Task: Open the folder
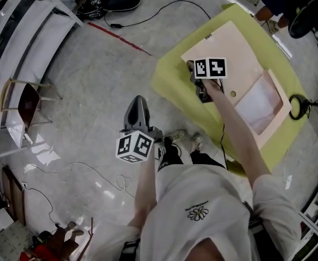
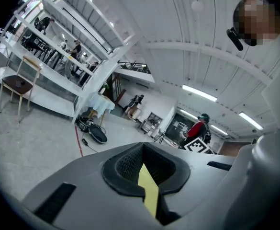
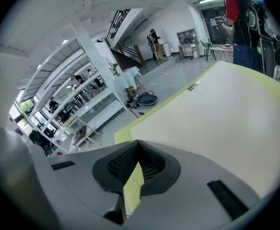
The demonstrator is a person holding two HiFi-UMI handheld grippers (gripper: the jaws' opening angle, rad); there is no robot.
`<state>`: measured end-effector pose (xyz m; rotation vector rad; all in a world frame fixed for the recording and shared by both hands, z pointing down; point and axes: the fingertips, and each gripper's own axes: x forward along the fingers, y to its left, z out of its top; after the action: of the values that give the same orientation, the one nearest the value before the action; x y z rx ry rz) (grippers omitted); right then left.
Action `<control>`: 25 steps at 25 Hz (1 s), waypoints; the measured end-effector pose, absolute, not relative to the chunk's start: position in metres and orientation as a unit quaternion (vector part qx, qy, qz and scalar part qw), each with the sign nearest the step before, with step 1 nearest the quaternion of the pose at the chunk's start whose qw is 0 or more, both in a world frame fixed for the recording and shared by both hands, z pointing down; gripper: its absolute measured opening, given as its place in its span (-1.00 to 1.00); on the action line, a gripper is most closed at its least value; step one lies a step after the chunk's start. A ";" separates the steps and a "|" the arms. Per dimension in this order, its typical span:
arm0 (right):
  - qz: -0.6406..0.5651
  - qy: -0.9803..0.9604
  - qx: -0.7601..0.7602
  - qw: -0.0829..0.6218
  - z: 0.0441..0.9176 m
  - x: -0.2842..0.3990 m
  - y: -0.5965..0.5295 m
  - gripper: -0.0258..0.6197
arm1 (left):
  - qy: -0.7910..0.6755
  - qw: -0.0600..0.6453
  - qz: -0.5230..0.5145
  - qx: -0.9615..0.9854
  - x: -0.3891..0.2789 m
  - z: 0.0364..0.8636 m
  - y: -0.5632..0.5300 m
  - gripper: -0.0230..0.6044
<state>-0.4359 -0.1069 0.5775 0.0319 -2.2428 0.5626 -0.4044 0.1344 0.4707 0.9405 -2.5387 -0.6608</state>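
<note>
- the yellow-green table (image 1: 169, 80) took up the upper right of the head view; the person stood right at its near-left corner
- the folder (image 1: 240, 58), the thing that needed opening, lay flat on that table; pale pink, with a lighter, whitish panel at the end nearest the person
- honestly couldn't tell if that pale panel was the inside showing or just a window in the cover; the plain part looked flat down, so my guess was the opening had barely got going, if at all
- the right gripper (image 1: 204, 93) was reached out over the folder's left edge, down at or just above the sheet; its own view showed the fingers pressed together with nothing visibly caught between them; only the cream surface lay beyond
- the left gripper (image 1: 139, 103) hung out over the bare floor, well away from the table; fingers pressed together too, holding nothing
- a small round spot (image 1: 233, 93) sat on the folder just past the right gripper; maybe a snap, too small to say
- what was left, by my reckoning: get a corner or flap pinched and swing the cover over
</note>
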 end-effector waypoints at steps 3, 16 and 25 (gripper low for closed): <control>0.231 -0.900 0.010 0.369 0.545 -0.432 -0.108 -0.88 | -0.892 0.169 -0.230 0.351 -0.403 0.461 0.124 -0.88; 0.161 -0.970 0.060 0.172 0.365 -0.362 -0.147 -0.88 | -0.862 0.064 -0.149 0.481 -0.390 0.356 0.045 -0.88; 0.022 -0.986 0.162 0.028 0.279 -0.218 -0.147 -0.88 | -0.797 -0.034 -0.074 0.599 -0.295 0.281 -0.036 -0.88</control>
<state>-0.2185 -0.1466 0.2788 0.5007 -3.0434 0.0688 -0.2947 -0.0355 0.2814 1.9231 -2.5591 -0.2383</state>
